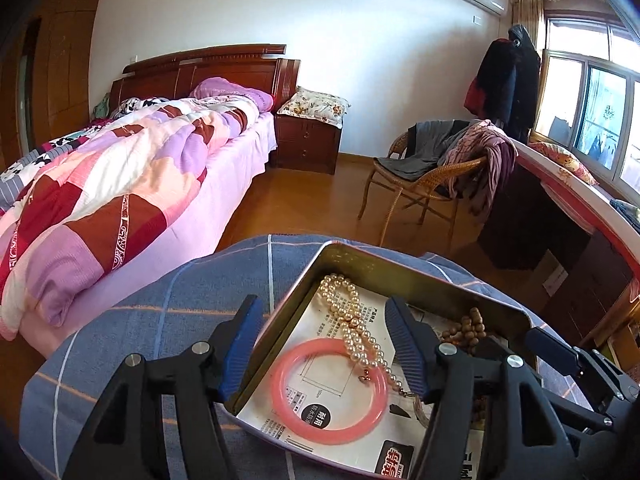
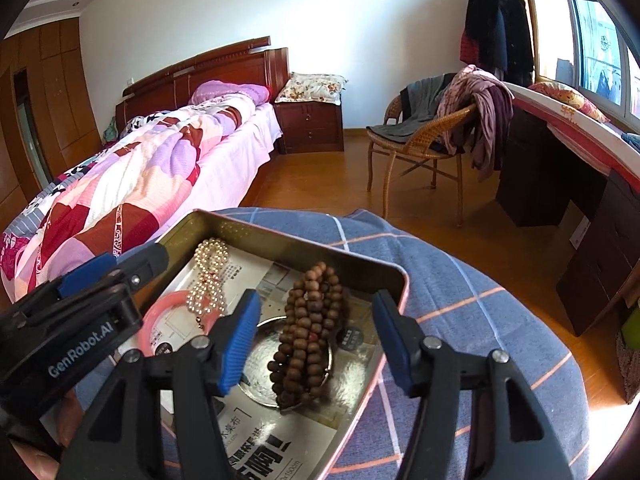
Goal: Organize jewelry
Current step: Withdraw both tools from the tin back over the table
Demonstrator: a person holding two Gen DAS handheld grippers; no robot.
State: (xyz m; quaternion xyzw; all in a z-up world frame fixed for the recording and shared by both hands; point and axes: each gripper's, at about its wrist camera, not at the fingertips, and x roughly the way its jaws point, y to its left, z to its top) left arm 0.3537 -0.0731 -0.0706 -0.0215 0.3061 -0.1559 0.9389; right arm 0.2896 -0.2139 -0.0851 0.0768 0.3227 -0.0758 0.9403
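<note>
The left gripper (image 1: 332, 344) hangs with jaws spread, nothing pinched, over a pink bangle (image 1: 329, 391) lying flat in the metal tin (image 1: 420, 264) on a blue checked cloth (image 1: 160, 304). A pearl strand (image 1: 354, 328) runs lengthwise from the tin's far wall onto the bangle. The right gripper (image 2: 318, 340), likewise spread, straddles the wooden bead string (image 2: 310, 332), whose long axis points away. Only the right view shows the small metal dish (image 2: 264, 364) under the beads.
</note>
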